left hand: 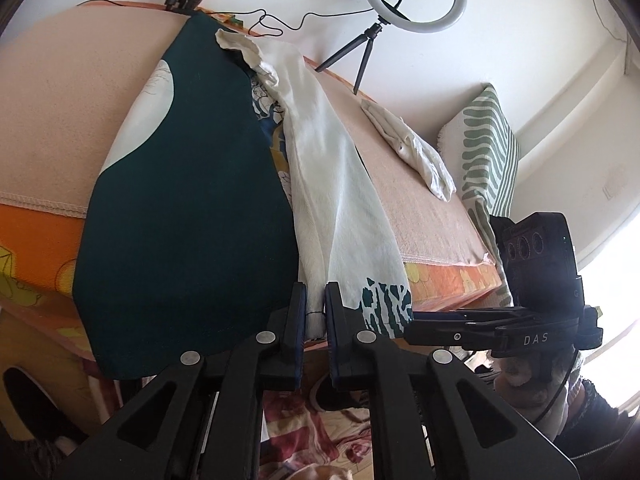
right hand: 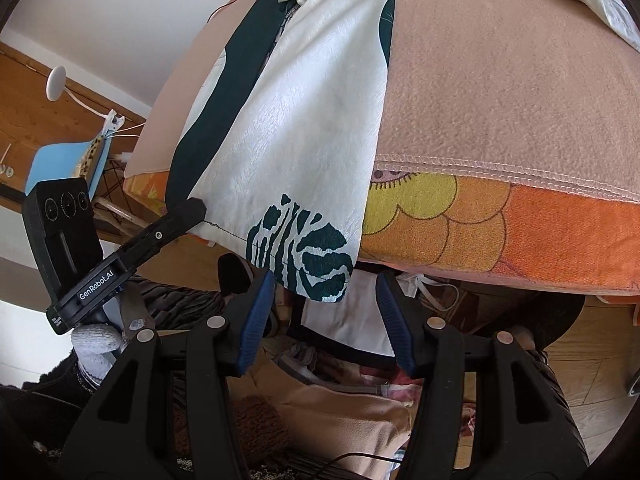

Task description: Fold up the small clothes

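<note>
On the bed [right hand: 500, 100], a garment [right hand: 288, 120] lies gripped.

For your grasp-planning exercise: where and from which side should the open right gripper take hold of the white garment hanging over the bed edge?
Probably the free printed hem corner, approached from below and in front: it hangs past the bed edge, just ahead of the right gripper.

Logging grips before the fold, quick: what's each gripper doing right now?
Left gripper: closed on the white garment's hem.
Right gripper: open, holding nothing.
</note>
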`<action>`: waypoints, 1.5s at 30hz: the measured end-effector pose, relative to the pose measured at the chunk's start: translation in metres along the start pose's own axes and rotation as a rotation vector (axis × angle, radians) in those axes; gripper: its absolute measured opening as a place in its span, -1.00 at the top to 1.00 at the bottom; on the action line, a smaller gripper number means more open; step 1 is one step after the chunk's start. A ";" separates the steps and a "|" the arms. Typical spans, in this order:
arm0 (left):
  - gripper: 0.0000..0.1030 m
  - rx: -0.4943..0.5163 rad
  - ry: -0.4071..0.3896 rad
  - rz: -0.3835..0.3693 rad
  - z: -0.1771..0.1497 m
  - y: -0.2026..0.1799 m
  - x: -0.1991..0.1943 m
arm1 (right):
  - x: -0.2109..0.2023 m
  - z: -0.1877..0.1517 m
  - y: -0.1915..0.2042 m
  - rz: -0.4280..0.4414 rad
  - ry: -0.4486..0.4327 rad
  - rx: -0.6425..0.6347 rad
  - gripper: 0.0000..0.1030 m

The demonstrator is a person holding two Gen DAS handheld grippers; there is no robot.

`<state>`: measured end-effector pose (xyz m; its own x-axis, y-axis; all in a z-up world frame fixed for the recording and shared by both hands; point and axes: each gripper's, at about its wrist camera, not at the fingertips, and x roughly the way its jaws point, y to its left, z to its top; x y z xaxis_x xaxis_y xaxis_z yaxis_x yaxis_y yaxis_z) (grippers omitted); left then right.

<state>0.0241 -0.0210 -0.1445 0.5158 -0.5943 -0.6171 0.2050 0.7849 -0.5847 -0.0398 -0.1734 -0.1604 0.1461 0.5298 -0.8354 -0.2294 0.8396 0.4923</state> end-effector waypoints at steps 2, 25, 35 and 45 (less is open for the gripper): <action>0.85 -0.005 0.005 -0.017 -0.001 0.001 0.003 | 0.009 0.003 -0.003 0.039 0.023 0.032 0.38; -0.02 0.070 0.015 0.129 0.000 0.037 -0.076 | -0.016 -0.006 -0.005 -0.033 -0.012 -0.056 0.44; -0.02 -0.182 0.157 0.012 0.005 0.095 -0.049 | -0.007 0.008 -0.017 0.086 0.017 0.035 0.06; 0.05 -0.195 0.212 -0.069 0.008 0.099 -0.030 | 0.012 0.016 -0.021 0.166 0.074 0.073 0.07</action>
<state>0.0359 0.0755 -0.1796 0.3168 -0.6844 -0.6567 0.0596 0.7053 -0.7064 -0.0183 -0.1824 -0.1768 0.0405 0.6541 -0.7554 -0.1736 0.7491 0.6393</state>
